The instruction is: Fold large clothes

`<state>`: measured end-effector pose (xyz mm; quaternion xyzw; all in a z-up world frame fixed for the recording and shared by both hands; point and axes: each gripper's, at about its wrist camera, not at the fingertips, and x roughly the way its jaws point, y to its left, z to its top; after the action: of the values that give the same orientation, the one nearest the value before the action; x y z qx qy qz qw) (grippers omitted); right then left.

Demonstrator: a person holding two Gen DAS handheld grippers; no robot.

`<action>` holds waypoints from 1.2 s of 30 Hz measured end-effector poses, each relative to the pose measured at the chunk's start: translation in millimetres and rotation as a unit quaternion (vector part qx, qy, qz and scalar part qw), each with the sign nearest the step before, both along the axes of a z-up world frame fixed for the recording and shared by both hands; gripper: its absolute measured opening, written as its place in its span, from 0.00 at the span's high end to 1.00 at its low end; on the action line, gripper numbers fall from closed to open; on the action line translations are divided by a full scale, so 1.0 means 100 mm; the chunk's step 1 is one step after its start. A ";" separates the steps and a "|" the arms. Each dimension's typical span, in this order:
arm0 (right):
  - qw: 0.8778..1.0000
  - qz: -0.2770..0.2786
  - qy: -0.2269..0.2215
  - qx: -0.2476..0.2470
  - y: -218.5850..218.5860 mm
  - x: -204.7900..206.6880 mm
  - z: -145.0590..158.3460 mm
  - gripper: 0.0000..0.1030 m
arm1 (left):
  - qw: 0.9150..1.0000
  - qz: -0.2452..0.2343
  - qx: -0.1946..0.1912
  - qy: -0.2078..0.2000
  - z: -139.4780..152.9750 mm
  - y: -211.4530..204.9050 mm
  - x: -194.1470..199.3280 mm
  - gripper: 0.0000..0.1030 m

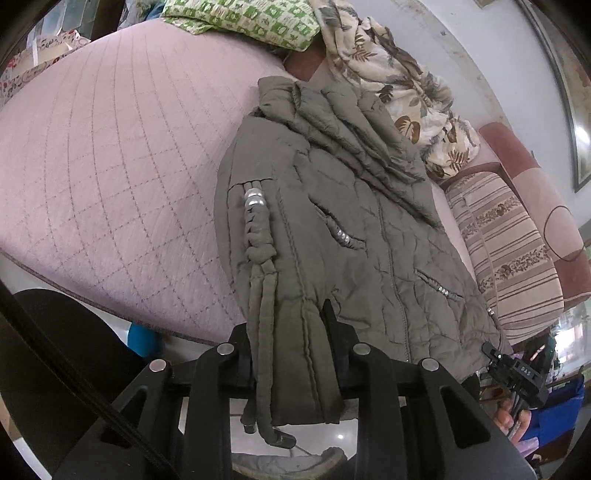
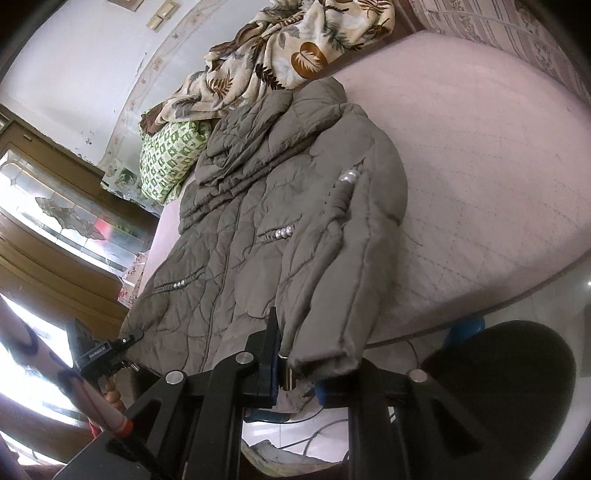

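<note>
An olive-grey quilted jacket [image 1: 351, 229] lies spread on a pink quilted mattress [image 1: 110, 166]. Its hood points to the far end and its hem to the near edge. My left gripper [image 1: 291, 354] is shut on one sleeve cuff, with a braided cord and silver beads [image 1: 255, 197] hanging beside it. My right gripper [image 2: 314, 354] is shut on the other sleeve cuff [image 2: 325, 363] at the mattress edge. The jacket [image 2: 266, 229] also fills the middle of the right wrist view. Each gripper shows small in the other's view, the right one [image 1: 517, 373] and the left one [image 2: 99, 350], both at the jacket's hem.
A leaf-print blanket [image 1: 406, 92] and a green patterned pillow [image 1: 251, 22] lie at the far end. A striped cushion [image 1: 509, 251] lies beside the jacket. A black chair [image 2: 509, 391] stands by the mattress [image 2: 498, 166], with tiled floor below.
</note>
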<state>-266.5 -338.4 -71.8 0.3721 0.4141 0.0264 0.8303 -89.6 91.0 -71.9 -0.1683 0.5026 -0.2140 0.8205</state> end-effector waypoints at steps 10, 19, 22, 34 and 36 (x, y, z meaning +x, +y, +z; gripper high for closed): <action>0.999 0.004 -0.038 -0.023 -0.10 0.07 0.39 0.85 | 0.999 0.004 0.000 -0.048 0.40 0.03 0.00 0.76; 0.997 0.012 -0.054 -0.055 -0.07 0.22 0.60 0.85 | 0.997 0.002 0.025 -0.074 0.54 -0.04 0.03 0.77; 0.996 0.012 -0.059 -0.070 -0.05 0.28 0.66 0.85 | 0.996 0.005 0.025 -0.082 0.61 -0.06 0.08 0.77; 0.993 0.009 -0.069 -0.095 -0.04 0.50 0.80 0.85 | 0.992 0.009 0.044 -0.122 0.88 -0.23 0.27 0.77; 0.992 0.010 -0.074 -0.099 -0.05 0.57 0.86 0.85 | 0.990 0.010 0.045 -0.130 0.94 -0.26 0.32 0.77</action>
<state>-209.8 -343.6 14.1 0.2811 0.3561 0.0211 0.8909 -57.9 64.9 21.6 -0.1071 0.3991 -0.2029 0.8877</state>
